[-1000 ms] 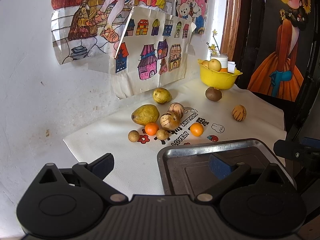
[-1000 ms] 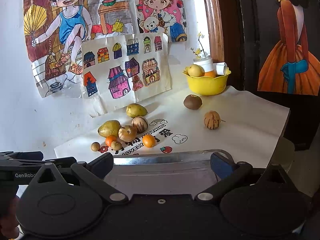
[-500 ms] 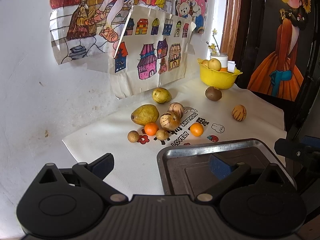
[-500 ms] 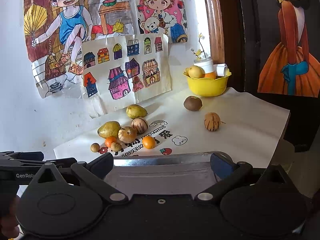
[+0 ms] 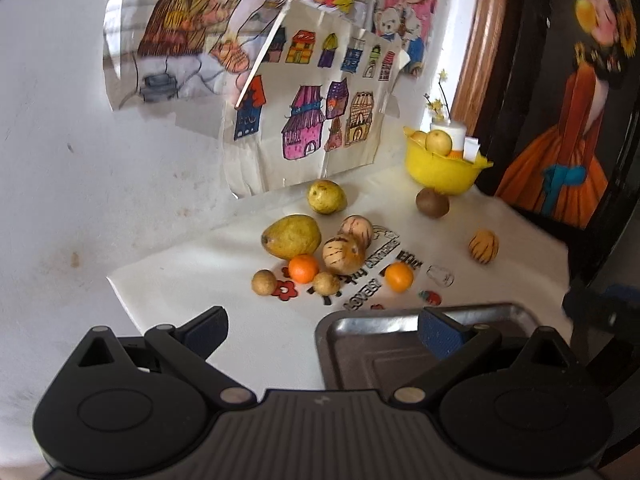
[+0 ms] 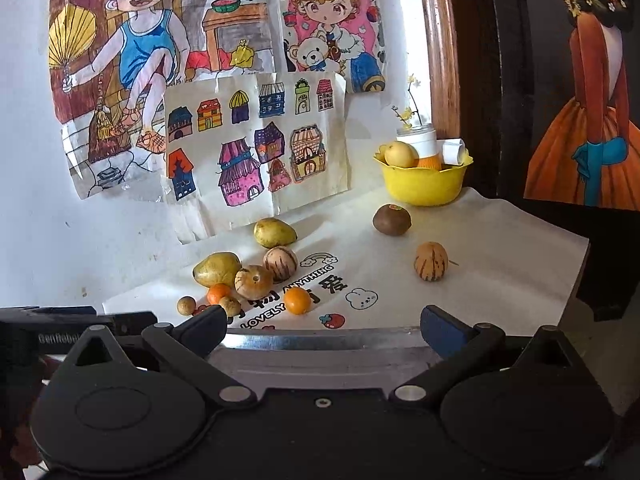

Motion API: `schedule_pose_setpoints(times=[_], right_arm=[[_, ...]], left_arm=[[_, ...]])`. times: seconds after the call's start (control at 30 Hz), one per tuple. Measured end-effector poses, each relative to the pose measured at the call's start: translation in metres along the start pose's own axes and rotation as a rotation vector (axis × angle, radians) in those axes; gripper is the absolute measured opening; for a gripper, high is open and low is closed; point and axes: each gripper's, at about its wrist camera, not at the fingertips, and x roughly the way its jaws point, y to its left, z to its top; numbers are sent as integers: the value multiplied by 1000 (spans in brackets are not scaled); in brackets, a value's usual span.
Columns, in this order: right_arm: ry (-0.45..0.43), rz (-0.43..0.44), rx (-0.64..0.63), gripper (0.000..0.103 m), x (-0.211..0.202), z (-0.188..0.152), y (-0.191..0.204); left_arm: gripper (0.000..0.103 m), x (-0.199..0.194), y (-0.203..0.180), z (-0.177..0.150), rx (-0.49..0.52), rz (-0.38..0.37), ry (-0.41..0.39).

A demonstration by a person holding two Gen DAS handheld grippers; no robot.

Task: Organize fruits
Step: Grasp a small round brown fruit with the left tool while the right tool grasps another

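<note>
Several fruits lie on a white cloth [image 5: 192,280]: a yellow-green mango [image 5: 291,237] [image 6: 217,269], a pear [image 5: 326,197] [image 6: 274,232], striped melons [image 5: 343,255] [image 6: 253,282], two oranges [image 5: 398,277] [image 6: 297,300], small brown fruits [image 5: 263,282], a lone striped melon [image 6: 431,261] and a brown kiwi-like fruit [image 6: 391,219]. A metal tray [image 5: 360,344] [image 6: 320,344] sits at the near edge. My left gripper [image 5: 322,330] is open and empty over the tray's left corner. My right gripper [image 6: 322,326] is open and empty over the tray.
A yellow bowl [image 6: 422,180] with fruit and a white cup stands at the back right against the wall. Drawings [image 6: 256,140] hang on the white wall behind the cloth. A dark painting [image 6: 580,120] stands at the right. The cloth's right edge drops off.
My left gripper has moved forward and tilted toward the fruits, so they look larger. My right gripper has barely moved.
</note>
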Motion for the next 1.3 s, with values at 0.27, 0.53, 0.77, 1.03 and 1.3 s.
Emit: schedule_pose_setpoints(times=[0.27, 0.53, 0.77, 1.03, 1.3], right_arm=[[67, 10, 10, 103, 26, 10, 0], [88, 34, 15, 103, 52, 27, 7], [121, 42, 2, 103, 78, 32, 14], [155, 48, -12, 103, 107, 32, 20], [187, 55, -17, 103, 127, 31, 25]], left_arm=[[102, 42, 33, 9, -76, 26, 73], [102, 88, 41, 15, 36, 106, 66], [90, 123, 55, 25, 21, 92, 142], [58, 145, 60, 24, 41, 37, 134], [36, 151, 54, 23, 85, 10, 122]])
